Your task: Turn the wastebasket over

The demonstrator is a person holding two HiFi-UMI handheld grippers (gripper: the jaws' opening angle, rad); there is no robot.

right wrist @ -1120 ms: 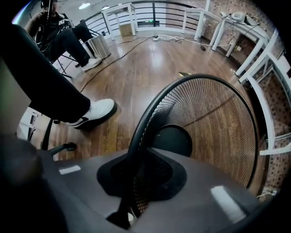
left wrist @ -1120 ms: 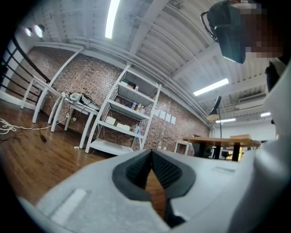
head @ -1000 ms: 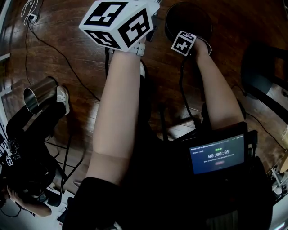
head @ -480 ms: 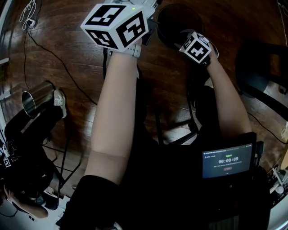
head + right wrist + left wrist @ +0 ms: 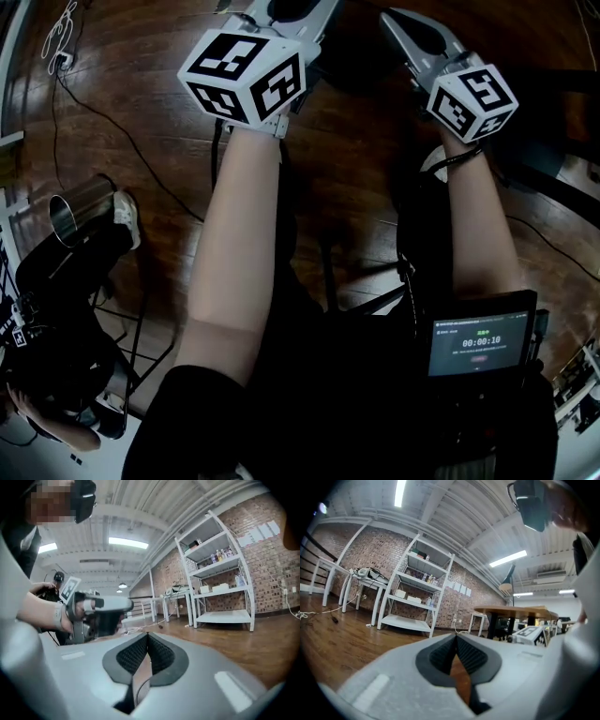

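Note:
No current view shows the black wastebasket. In the head view both grippers are held up over the wooden floor. My left gripper (image 5: 291,7) reaches to the top edge, behind its marker cube (image 5: 248,64). My right gripper (image 5: 398,21) is at the upper right, with its own cube (image 5: 473,98). The left gripper view looks level across the room, and my left gripper (image 5: 456,637) is shut with nothing between the pads. My right gripper (image 5: 147,634) has just closed its jaws, which meet on nothing. The right gripper view also shows the left gripper (image 5: 101,609) in a hand.
A steel cylinder bin (image 5: 70,202) stands on the floor at left beside a person in black. Cables (image 5: 112,122) cross the wood floor. A dark chair (image 5: 562,150) is at right. White shelving (image 5: 417,592) and a round table (image 5: 515,613) stand farther off.
My right gripper has risen away from the black wastebasket's rim and turned from pointing down to near level. The wastebasket has left the head view. The left gripper has shifted slightly.

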